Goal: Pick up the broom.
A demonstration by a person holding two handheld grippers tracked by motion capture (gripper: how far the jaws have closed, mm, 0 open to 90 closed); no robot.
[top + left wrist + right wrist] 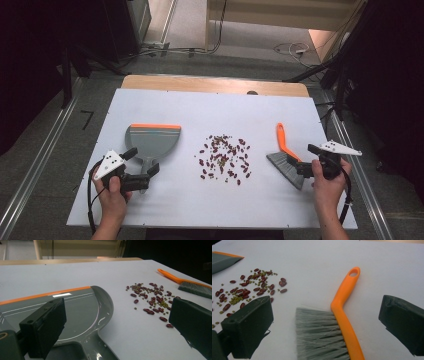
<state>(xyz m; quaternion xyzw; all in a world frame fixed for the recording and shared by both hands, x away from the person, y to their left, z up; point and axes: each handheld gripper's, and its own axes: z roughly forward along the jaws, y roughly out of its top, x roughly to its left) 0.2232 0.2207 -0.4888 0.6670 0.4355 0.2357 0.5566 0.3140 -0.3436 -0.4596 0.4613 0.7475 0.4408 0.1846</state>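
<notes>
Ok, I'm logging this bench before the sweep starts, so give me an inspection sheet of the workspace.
Surface: white board on a wooden table, flat.
Job's things: grey dustpan with orange lip at left; orange-handled brush at right; beans scattered between them.
Clutter: nothing seen.
Grippers: left gripper open astride the dustpan handle; right gripper open astride the brush.
Cables: one trails from each gripper; more lie on the floor beyond the table.
Surroundings: dark stands, floor rails.
</notes>
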